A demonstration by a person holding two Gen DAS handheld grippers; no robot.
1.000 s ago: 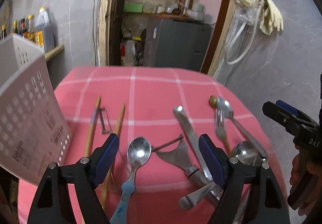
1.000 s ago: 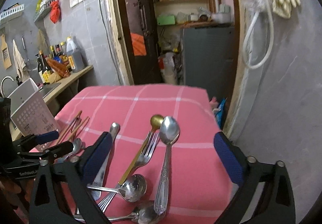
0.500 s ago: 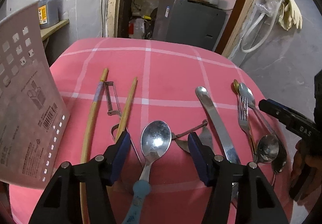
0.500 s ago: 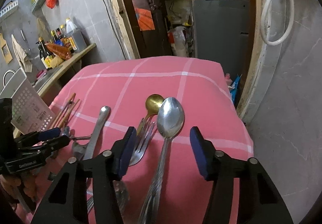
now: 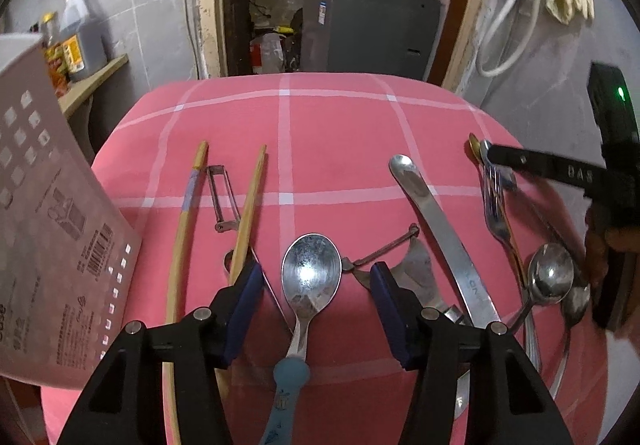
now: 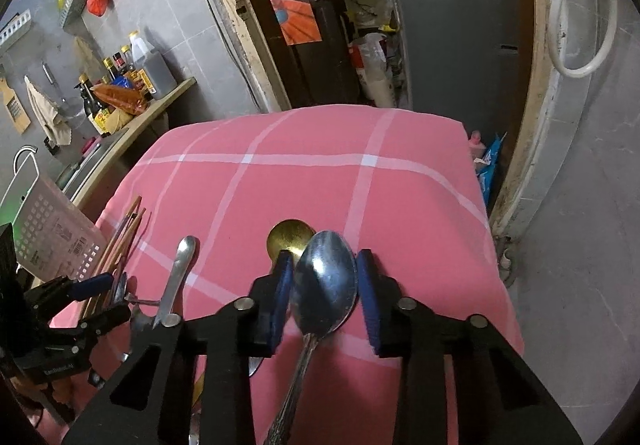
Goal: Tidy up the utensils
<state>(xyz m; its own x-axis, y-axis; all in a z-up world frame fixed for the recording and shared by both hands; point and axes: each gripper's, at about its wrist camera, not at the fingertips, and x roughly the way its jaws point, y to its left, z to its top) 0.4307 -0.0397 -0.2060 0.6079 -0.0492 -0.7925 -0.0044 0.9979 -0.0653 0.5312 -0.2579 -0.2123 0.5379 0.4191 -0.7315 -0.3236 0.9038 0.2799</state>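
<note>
Left gripper [image 5: 316, 297]: your jaws have been narrowing around the blue-handled spoon [image 5: 310, 281], pads not touching.
Right gripper [image 6: 324, 285]: jaws closing on the silver spoon [image 6: 325, 283], near the desk's [image 6: 320, 181] right edge; contact unclear.
Writing: "DAS" on right gripper; knife [image 5: 436, 221] lettering unreadable.

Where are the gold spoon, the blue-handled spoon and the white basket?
gold spoon [image 6: 289, 241], right wrist view, on its bowl.
blue-handled spoon [image 5: 311, 275], left wrist view, on its bowl.
white basket [image 5: 52, 245], left wrist view, on its perforated side wall.
</note>
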